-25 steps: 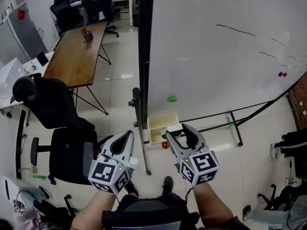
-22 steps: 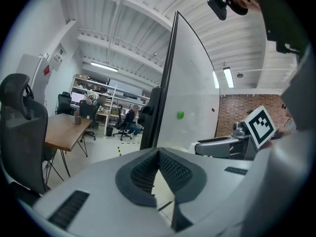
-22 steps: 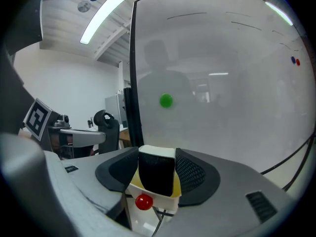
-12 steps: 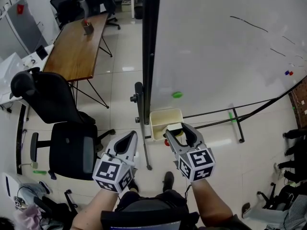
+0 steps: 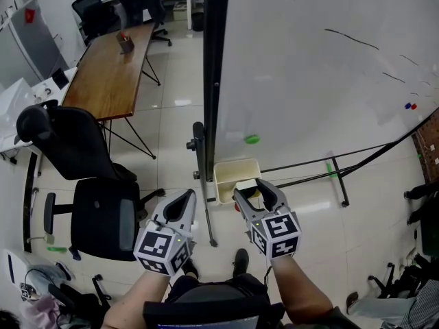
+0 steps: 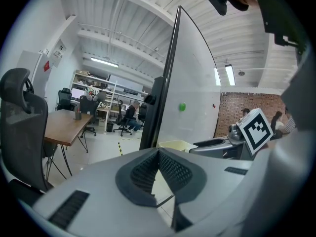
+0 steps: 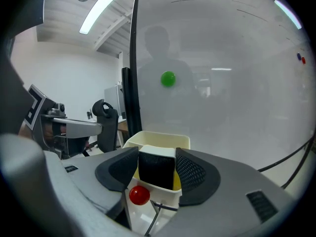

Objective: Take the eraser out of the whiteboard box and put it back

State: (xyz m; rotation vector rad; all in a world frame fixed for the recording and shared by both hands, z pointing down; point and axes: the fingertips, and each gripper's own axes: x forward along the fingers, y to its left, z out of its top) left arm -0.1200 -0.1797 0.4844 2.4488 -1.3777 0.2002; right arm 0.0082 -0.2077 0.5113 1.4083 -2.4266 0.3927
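Your right gripper (image 7: 156, 152) has its jaws set wide, with the ribbed dark pads pressing on both sides of a blocky whiteboard eraser (image 7: 156, 171) that has a black felt body and a white back. You hold it right at the jaw tips, straight ahead of the gripper and not off to either side.

The eraser's white back faces up. You see it end-on, so its long axis probably runs along the jaws, pointing toward the whiteboard. The head view is too small to confirm this.

Directly beneath and just beyond the eraser is the open cream plastic box (image 7: 148, 138), with something yellow inside it. The eraser sits at the box mouth. I cannot tell whether its underside rests inside or hangs just above the rim. Any next move looks like a straight rise or drop over that opening.

A small round red magnet (image 7: 139, 195) sits on the box's near wall. The large white whiteboard (image 5: 315, 81) stands behind, with a round green magnet (image 5: 252, 140) on it.

Your left gripper (image 5: 186, 196) has its jaws together and empty. It is beside the right gripper, farther from the box.
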